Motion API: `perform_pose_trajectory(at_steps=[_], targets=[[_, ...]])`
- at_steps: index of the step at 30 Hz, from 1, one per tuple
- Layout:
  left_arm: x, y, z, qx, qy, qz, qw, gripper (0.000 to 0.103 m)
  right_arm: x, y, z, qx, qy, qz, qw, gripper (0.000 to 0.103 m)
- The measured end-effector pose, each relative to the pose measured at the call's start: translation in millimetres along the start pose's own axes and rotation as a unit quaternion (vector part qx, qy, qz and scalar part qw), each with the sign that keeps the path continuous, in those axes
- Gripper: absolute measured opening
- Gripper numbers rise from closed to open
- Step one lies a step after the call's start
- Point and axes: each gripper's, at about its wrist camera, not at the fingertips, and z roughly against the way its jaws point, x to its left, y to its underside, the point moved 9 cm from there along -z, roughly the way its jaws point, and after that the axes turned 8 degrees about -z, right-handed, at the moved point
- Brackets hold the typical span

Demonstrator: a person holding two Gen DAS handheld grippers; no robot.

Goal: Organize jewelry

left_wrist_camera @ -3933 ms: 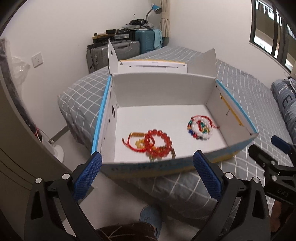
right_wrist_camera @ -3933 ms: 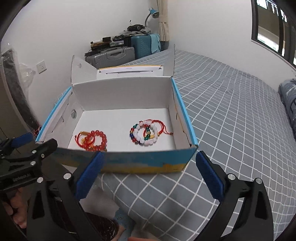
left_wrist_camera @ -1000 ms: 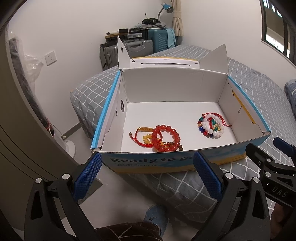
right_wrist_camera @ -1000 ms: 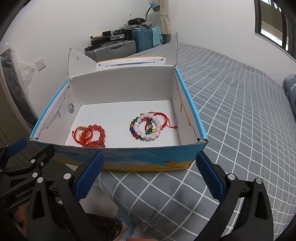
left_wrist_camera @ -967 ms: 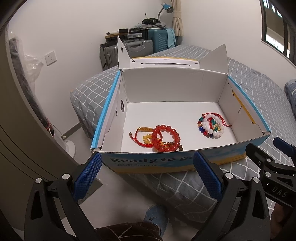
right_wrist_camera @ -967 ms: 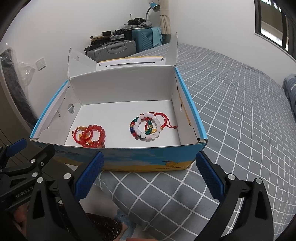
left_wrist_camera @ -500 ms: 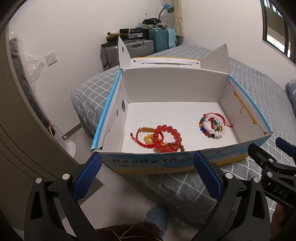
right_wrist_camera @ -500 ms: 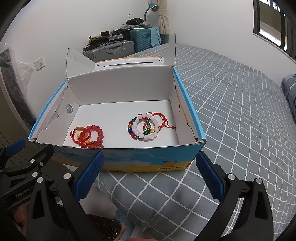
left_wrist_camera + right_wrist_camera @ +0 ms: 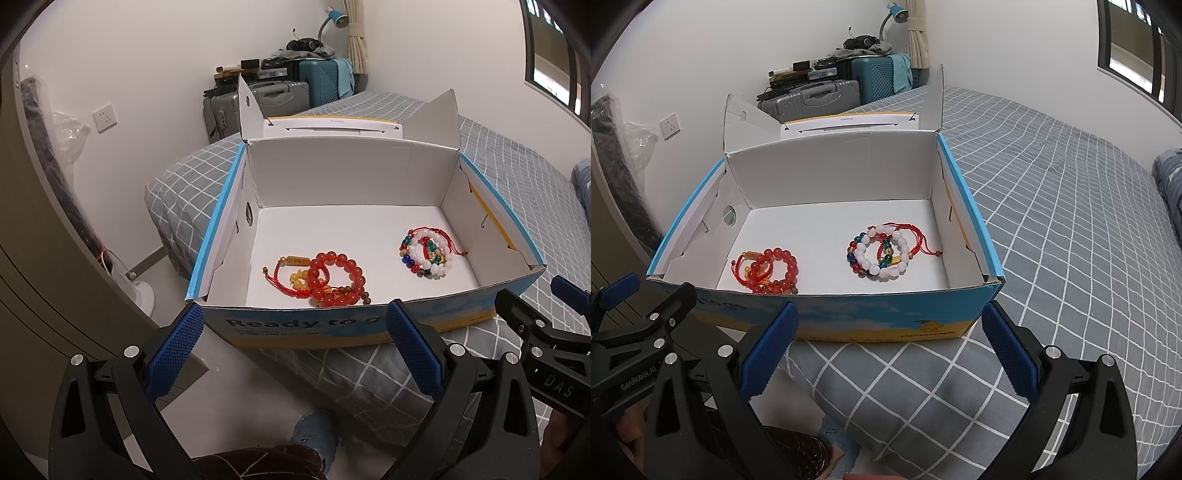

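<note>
An open blue and yellow cardboard box [image 9: 325, 328] [image 9: 886, 317] with a white inside sits at the corner of a grey checked bed. A pile of red bead and cord bracelets [image 9: 325, 277] [image 9: 768, 271] lies at its front left. A pile of white and mixed-colour bead bracelets [image 9: 428, 254] [image 9: 882, 251] lies at its right. My left gripper [image 9: 295, 354] is open and empty, held just before the box's front wall. My right gripper [image 9: 886, 354] is open and empty, also before the front wall, to the right of the left one.
The bed [image 9: 1071, 206] stretches right and back. Grey and teal suitcases [image 9: 827, 96] stand against the far wall. A brown door [image 9: 33, 258] is at the left, with bare floor [image 9: 229, 406] below. A pillow [image 9: 583, 188] lies at far right.
Both grippers have risen and drawn back a little from the box, so I see more of its floor and front wall. The bracelets have not moved.
</note>
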Motion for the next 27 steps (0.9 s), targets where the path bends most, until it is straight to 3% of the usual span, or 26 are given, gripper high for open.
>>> perform_pose_trajectory(at_steps=[27], targets=[[-3.6,-3.0,6.1,-0.015,0.009,-0.006,0.9998,0.097,2.9,1.2,-0.7,0.001,0.003,0.005,1.0,0.095]])
